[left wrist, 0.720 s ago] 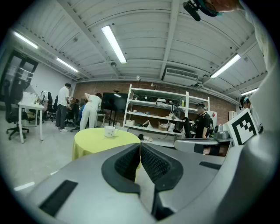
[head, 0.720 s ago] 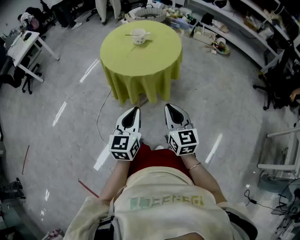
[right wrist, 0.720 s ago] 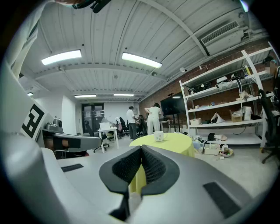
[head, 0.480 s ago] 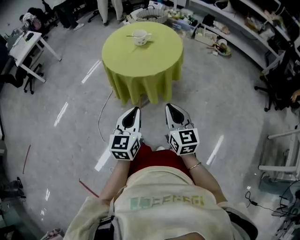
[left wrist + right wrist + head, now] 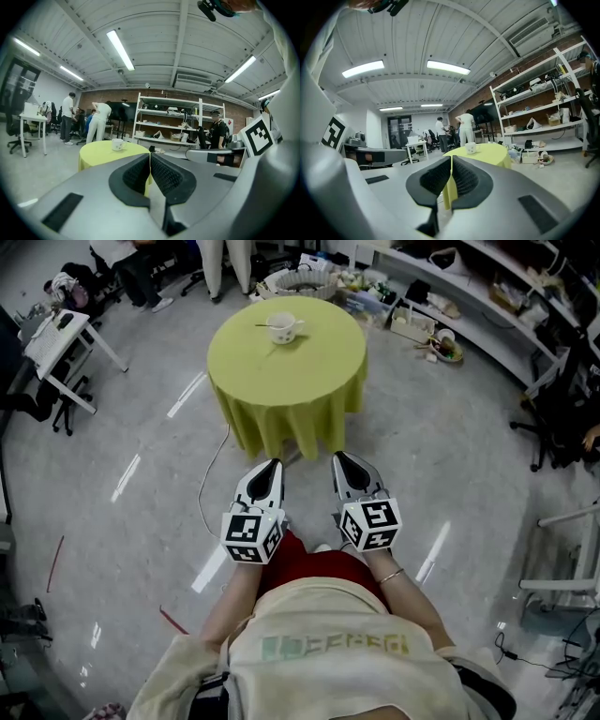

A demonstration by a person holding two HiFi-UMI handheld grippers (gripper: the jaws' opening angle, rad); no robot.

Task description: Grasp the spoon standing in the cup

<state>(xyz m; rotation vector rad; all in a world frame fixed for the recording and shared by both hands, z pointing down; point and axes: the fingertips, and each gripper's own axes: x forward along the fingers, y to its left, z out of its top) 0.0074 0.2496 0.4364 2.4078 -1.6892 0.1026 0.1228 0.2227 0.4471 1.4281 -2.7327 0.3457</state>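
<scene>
A white cup (image 5: 283, 327) with a spoon (image 5: 265, 325) leaning out of it to the left stands on a round table with a yellow-green cloth (image 5: 300, 371), far ahead. The cup also shows small in the left gripper view (image 5: 117, 144) and the right gripper view (image 5: 471, 148). My left gripper (image 5: 273, 465) and right gripper (image 5: 339, 457) are held side by side close to the person's body, well short of the table. Both are shut with nothing between the jaws.
A white desk (image 5: 66, 343) and chairs stand at the far left. Shelving with clutter (image 5: 469, 296) runs along the back right. A basket (image 5: 300, 279) sits behind the table. A cable (image 5: 208, 484) trails on the grey floor. People stand beyond the table (image 5: 99, 121).
The view has advanced slightly toward the table, and the table sits a little lower and nearer in the frame. Both grippers keep the same pose, shut.
</scene>
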